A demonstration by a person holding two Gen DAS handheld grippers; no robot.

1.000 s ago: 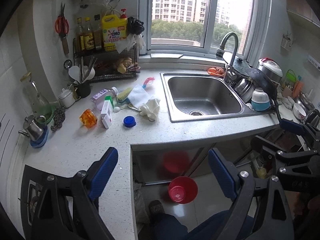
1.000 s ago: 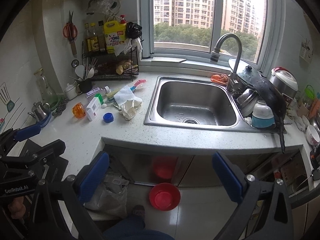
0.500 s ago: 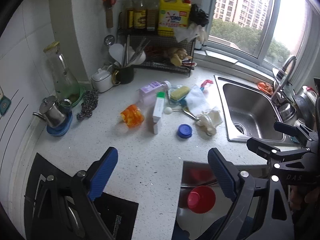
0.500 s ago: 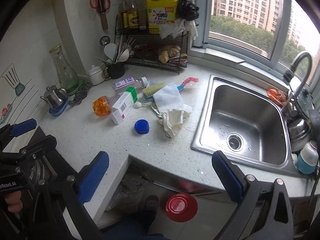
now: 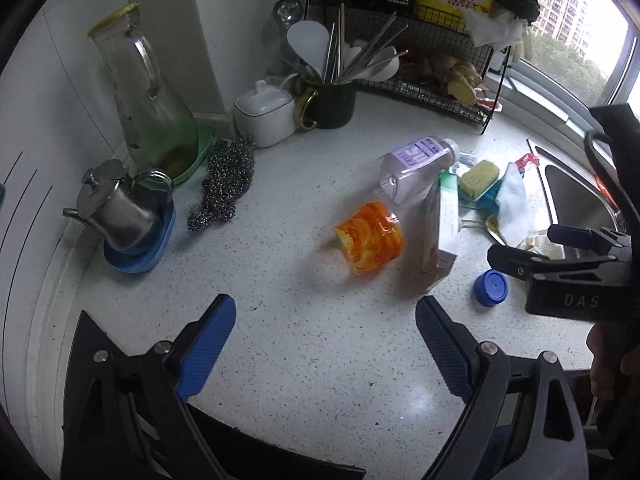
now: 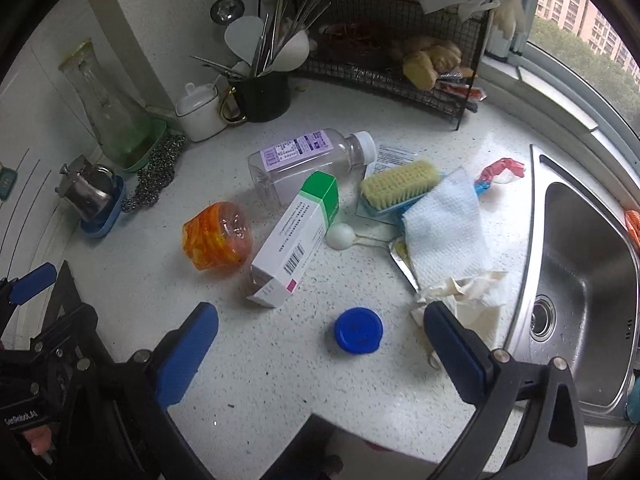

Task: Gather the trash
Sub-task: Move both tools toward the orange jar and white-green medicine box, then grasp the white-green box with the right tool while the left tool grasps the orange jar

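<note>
Both sets of tongs are hanging spread wide over the speckled countertop (image 6: pixel 280 380), nothing between their blue pads: the left gripper (image 5: pixel 326 340) above a bare patch, the right gripper (image 6: pixel 320 344) straddling a blue bottle cap (image 6: pixel 358 330) from above, not touching it. Trash is lying scattered just beyond them. A crumpled orange plastic wrapper (image 6: pixel 218 236) is sitting beside a white carton with a green end (image 6: pixel 298 236), which is leaning against a clear bottle with a purple label (image 6: pixel 304 160) lying on its side. To the right, a white paper towel (image 6: pixel 444 228) is draping over a yellow-bristled scrub brush (image 6: pixel 400 188), with a crumpled tissue (image 6: pixel 464 292) touching the right pad. A steel sink (image 6: pixel 580 264) is lying further right. Behind, a black wire rack (image 6: pixel 400 80), a utensil mug (image 6: pixel 264 96), a white lidded pot (image 6: pixel 200 112) and a small steel kettle (image 5: pixel 116 208) are lining the wall.
</note>
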